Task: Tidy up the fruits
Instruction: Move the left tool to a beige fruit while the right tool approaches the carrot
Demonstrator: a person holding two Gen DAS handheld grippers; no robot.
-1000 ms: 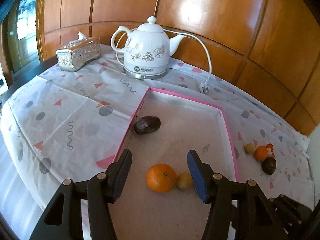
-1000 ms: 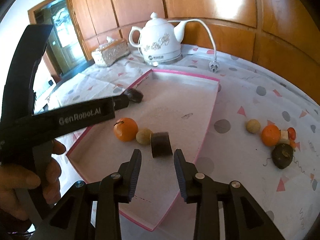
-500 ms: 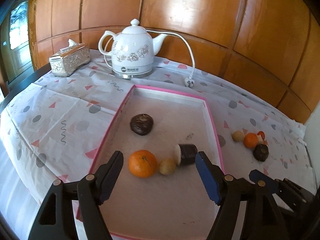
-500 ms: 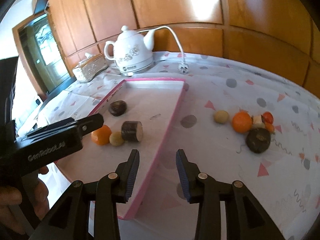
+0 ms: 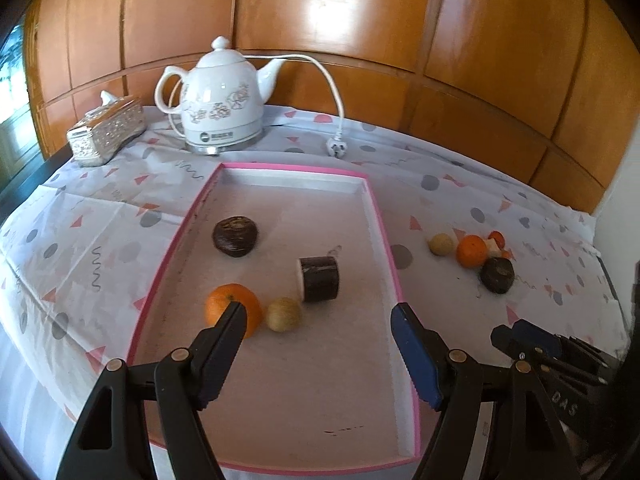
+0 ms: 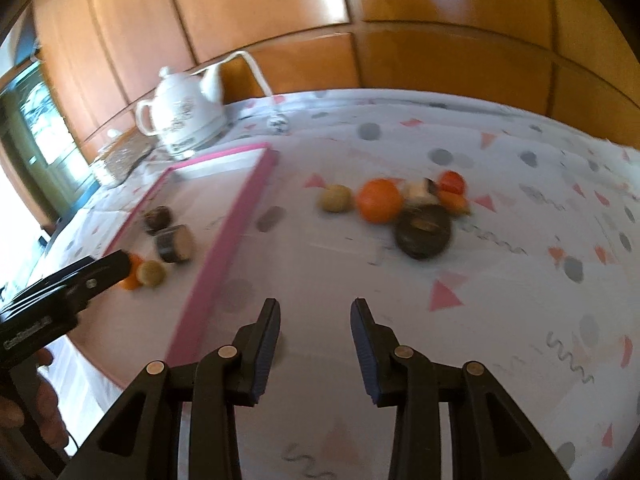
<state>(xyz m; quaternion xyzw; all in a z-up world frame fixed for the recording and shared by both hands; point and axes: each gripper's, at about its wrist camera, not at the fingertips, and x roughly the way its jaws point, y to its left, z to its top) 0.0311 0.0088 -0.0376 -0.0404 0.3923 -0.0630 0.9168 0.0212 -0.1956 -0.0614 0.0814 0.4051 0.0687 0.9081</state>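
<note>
Four fruits lie in the pink tray (image 5: 386,240); right tool (image 6: 315,340), narrow and empty, faces the tabletop cluster, probably the orange (image 6: 379,200) next; left tool (image 5: 318,350) wide, empty.

Four fruits (image 5: 319,285) in tray (image 5: 384,236); others (image 5: 472,251) right, on tablecloth (image 5: 100,216)

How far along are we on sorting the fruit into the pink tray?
About halfway. Done: four pieces lie in the pink tray: a dark round fruit, an orange, a small tan fruit and a dark cut chunk. In hand: nothing; the left gripper and right gripper are both open and empty. Left: the loose pile on the cloth, beside the tray.
</note>
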